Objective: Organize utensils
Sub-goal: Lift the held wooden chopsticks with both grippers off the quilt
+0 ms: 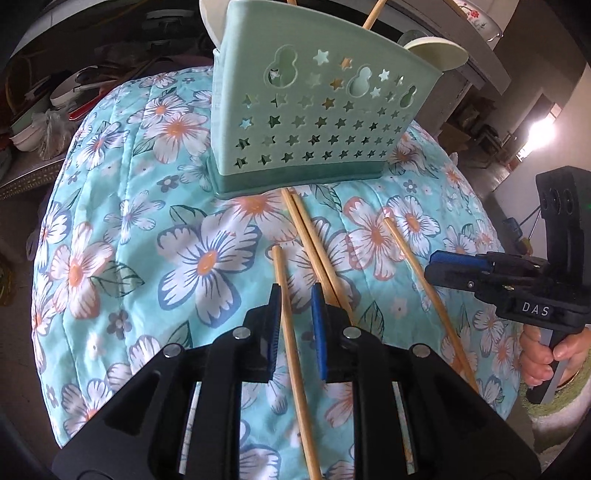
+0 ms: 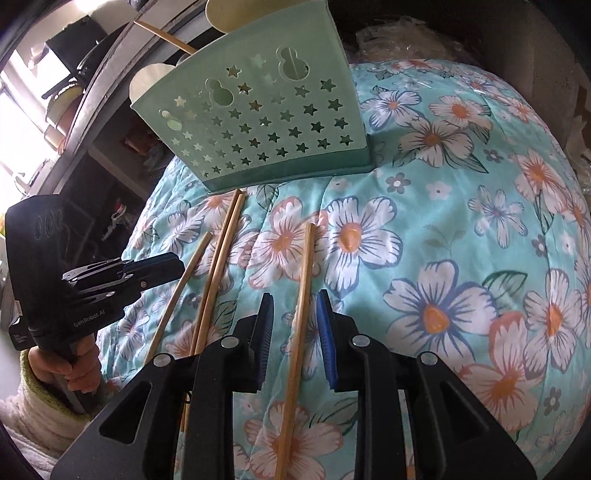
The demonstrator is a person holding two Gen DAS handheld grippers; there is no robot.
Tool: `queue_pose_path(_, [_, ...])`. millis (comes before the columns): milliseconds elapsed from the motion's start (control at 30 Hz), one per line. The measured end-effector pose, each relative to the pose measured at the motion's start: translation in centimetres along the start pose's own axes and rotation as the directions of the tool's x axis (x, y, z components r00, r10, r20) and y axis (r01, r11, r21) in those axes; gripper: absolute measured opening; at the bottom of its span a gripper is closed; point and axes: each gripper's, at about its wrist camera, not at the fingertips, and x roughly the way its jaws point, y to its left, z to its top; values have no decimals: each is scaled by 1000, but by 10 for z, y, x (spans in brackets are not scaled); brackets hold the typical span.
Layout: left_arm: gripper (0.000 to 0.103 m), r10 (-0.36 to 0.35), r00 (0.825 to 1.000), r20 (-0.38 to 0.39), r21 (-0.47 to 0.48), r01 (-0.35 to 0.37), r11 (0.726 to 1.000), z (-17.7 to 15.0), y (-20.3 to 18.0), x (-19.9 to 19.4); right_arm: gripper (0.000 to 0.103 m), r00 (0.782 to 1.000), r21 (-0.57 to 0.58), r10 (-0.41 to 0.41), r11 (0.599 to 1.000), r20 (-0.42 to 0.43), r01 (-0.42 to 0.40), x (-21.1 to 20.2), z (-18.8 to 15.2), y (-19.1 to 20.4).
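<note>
A mint-green utensil holder (image 1: pixel 314 122) with star cutouts stands on the floral cloth (image 1: pixel 129 221); it also shows in the right wrist view (image 2: pixel 266 122). Several wooden chopsticks lie on the cloth in front of it. My left gripper (image 1: pixel 297 295) is open around the leftmost chopstick (image 1: pixel 290 332). A pair of chopsticks (image 1: pixel 314 243) lies just right of it. My right gripper (image 2: pixel 295 301) is open around the rightmost chopstick (image 2: pixel 301 295), which also shows in the left wrist view (image 1: pixel 417 266). A chopstick (image 1: pixel 373 14) sticks out of the holder's top.
Cream spoon-like pieces (image 1: pixel 439 51) sit at the holder's top. Dishes and clutter (image 1: pixel 40 122) lie off the cloth's far left. A dark shelf with pots (image 2: pixel 74 92) stands left in the right wrist view. The right gripper body (image 1: pixel 517 291) is to the right.
</note>
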Motion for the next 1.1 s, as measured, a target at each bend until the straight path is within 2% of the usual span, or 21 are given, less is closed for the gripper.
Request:
queue_pose_path(233, [15,25,999,-44,-6,-25,1000,3,4,21,24,999,-36,-50,998,-16,49,23,14,1])
queue_pose_path(433, [15,29,999,-25,-3,-29,1000,7,2,28,23,997,-63,-77,995,-9,76,34,20,4])
queue_pose_path(600, [11,50,999,-9,6,-50,999,10,-3,36,10,993,-88,-115,989,10,116,40,21,10])
queue_pose_path(867, [7,58,998,14,-14,-58,998,13,1,33,7,999,-6,-37,999,35,37,30,23,-2])
queue_pose_path(1100, [6,47,997,60,-32,-45,998,14,3,8,7,993,5,13,1000,114,-13,-6,27,1])
